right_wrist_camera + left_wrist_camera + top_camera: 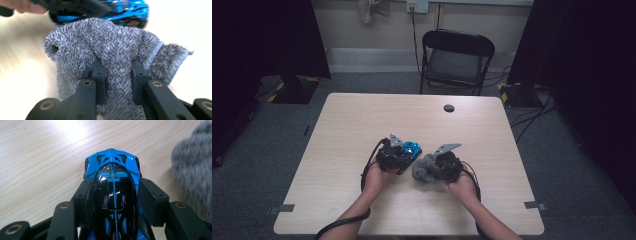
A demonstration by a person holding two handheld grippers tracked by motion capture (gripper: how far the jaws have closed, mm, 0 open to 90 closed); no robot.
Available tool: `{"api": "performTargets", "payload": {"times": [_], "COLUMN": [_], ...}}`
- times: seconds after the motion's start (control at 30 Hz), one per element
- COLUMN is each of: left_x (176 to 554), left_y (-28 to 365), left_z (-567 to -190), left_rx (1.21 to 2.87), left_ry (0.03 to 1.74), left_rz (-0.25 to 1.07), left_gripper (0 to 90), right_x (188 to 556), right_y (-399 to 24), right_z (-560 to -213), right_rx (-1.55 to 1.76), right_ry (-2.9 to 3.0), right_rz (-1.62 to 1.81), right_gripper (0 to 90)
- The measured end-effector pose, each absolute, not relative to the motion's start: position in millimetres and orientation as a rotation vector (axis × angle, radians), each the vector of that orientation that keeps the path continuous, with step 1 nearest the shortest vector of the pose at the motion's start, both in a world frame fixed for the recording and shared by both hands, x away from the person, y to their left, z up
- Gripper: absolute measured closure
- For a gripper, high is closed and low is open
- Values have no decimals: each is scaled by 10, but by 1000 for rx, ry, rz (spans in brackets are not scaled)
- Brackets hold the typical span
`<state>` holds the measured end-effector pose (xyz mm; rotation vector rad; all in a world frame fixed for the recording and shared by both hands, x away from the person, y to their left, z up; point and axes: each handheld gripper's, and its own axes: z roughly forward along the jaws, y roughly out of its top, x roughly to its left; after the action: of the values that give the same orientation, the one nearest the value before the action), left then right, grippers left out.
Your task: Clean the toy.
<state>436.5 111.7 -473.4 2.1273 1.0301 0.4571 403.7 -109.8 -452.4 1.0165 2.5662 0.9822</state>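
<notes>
At the centre of the high view, on the counter (362, 130), our right tongs (117, 72) pinch a bunched grey cloth (105, 47), just right of the blue toy car (113, 182). Our left tongs (113, 197) clamp its flanks, its long axis running nose-forward between them, so we judge the cloth must travel leftward.

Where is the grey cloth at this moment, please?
In the high view, the grey cloth sits near the table's middle, clamped in the right gripper, just right of the blue toy car.
</notes>
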Motion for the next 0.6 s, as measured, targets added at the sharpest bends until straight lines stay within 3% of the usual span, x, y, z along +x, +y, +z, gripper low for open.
{"api": "performTargets", "payload": {"times": [0.6], "left_x": [4360], "left_y": [1130], "left_z": [-4735], "left_rx": [2125], "left_ry": [1027], "left_rz": [461], "left_gripper": [478], "right_x": [4477], "right_y": [-1418], "right_z": [-4447], "right_rx": [1192], "right_ry": [2422], "right_rz": [943], "right_gripper": [714]}}
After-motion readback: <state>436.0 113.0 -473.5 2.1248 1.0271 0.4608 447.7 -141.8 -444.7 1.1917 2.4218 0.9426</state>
